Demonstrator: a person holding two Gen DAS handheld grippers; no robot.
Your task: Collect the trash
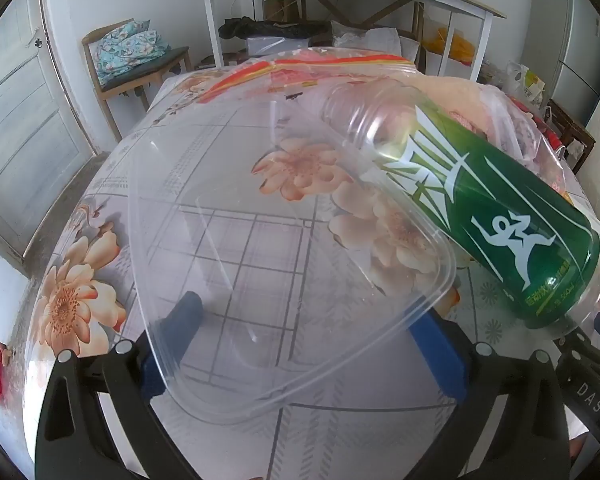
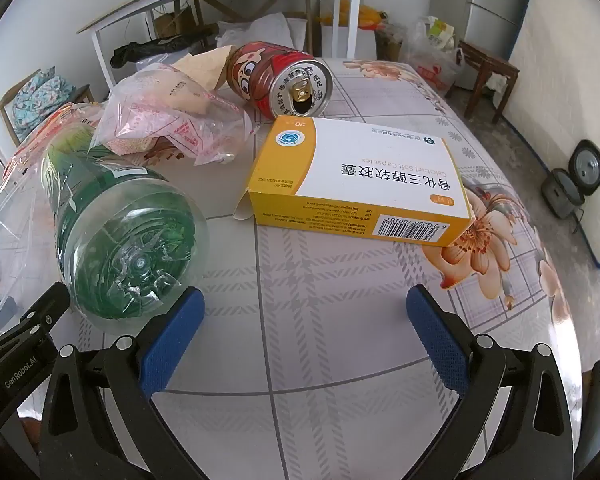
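Bright, even daylight; sharp focus, soft shadows, strong fisheye bending at edges.

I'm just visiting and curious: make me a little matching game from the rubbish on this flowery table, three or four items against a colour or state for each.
Things:
1. bottle
2. can
3. medicine box
4. lid

Descriptions:
A. yellow and white, lying flat with an end flap open
B. clear plastic, between the left gripper's fingers
C. red, on its side, opened top facing the camera
D. green label, on its side, no cap

Pairs: 1-D, 2-C, 3-A, 4-B
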